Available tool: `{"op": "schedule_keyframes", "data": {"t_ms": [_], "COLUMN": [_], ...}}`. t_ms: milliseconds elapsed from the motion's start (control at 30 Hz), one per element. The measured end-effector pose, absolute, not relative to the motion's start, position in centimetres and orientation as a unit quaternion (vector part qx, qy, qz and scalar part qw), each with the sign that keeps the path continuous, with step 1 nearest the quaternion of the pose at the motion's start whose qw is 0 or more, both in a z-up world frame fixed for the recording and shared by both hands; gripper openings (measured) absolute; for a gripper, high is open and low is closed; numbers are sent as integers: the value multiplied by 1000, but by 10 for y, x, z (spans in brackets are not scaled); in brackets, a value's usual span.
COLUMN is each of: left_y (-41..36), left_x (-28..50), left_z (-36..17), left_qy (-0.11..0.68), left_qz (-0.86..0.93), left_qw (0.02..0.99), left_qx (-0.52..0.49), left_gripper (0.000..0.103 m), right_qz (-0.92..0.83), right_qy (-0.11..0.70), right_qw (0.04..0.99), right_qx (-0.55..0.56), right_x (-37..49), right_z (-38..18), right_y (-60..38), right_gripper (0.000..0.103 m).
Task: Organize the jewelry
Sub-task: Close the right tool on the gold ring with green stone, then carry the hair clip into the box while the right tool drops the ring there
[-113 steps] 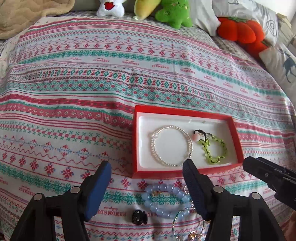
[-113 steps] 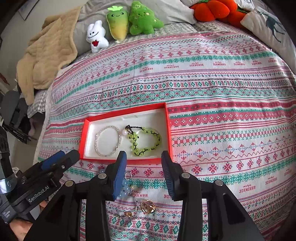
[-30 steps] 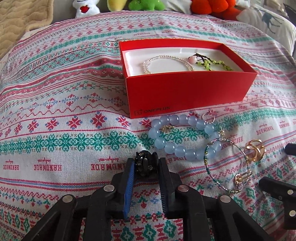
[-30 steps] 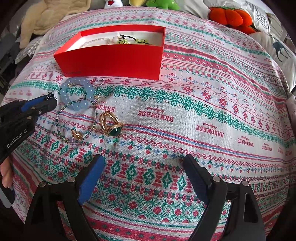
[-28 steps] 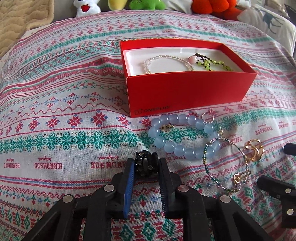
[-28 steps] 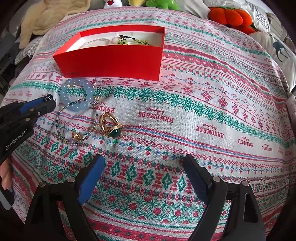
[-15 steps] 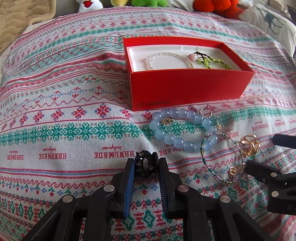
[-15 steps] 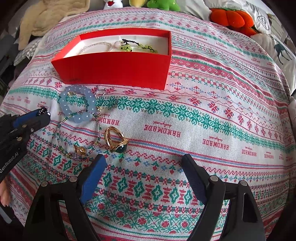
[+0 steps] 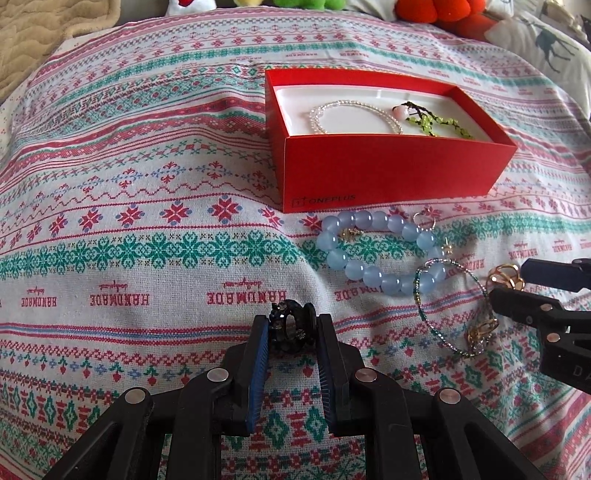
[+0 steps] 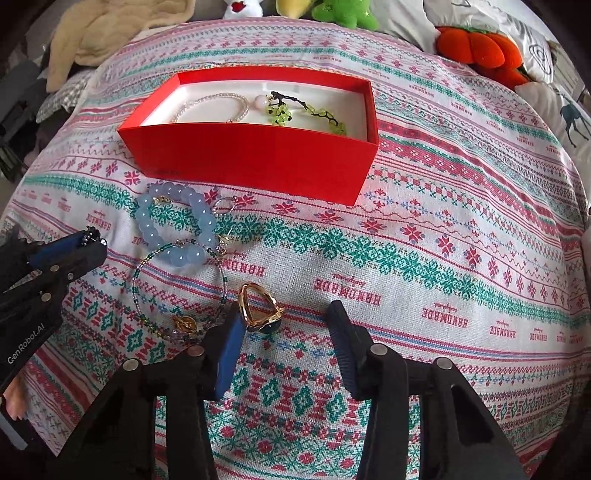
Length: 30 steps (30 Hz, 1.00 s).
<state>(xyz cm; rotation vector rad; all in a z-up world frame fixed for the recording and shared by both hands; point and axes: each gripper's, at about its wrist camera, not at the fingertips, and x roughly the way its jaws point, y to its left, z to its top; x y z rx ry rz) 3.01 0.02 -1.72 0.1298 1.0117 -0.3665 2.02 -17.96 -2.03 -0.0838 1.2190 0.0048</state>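
My left gripper [image 9: 291,321] is shut on a small black beaded ring [image 9: 290,326], just above the patterned bedspread. The red box [image 9: 388,170] stands beyond it and holds a pearl bracelet [image 9: 351,114] and a green bead bracelet [image 9: 432,123]. A blue bead bracelet [image 9: 376,254] and a thin beaded hoop [image 9: 450,306] lie in front of the box. In the right wrist view, my right gripper [image 10: 284,314] is closing. A gold ring with a dark stone [image 10: 258,310] lies between its jaws, against the left finger [image 10: 229,343] and well apart from the right one.
Small earrings [image 10: 225,203] lie beside the blue bracelet. Plush toys [image 10: 343,13], an orange pumpkin cushion [image 10: 480,48] and a beige blanket [image 10: 110,33] line the far edge of the bed. A deer-print pillow [image 9: 546,40] sits at the right.
My right gripper has moved left to the gold ring and its jaws have narrowed around it. My left gripper has kept its hold on the black ring and stayed nearly in place.
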Motion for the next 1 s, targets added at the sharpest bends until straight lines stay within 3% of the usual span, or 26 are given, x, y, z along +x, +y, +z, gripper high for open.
{"op": "schedule_keyframes", "data": {"t_ms": [167, 1000], "left_y": [-1, 15], "left_x": [30, 46], "left_z": [-17, 7], "left_qy": [485, 511], "left_qz": [-174, -165], "left_qw": [855, 843], "left_qx": [63, 7], "left_gripper": [19, 19], "right_qz": [10, 31], "right_qy": [576, 583], "right_qw": [817, 811], "right_qx": [-35, 50], "right_x": [21, 10], "right_z": [-19, 19], "right_y": [-178, -203], "right_gripper": [20, 19]}}
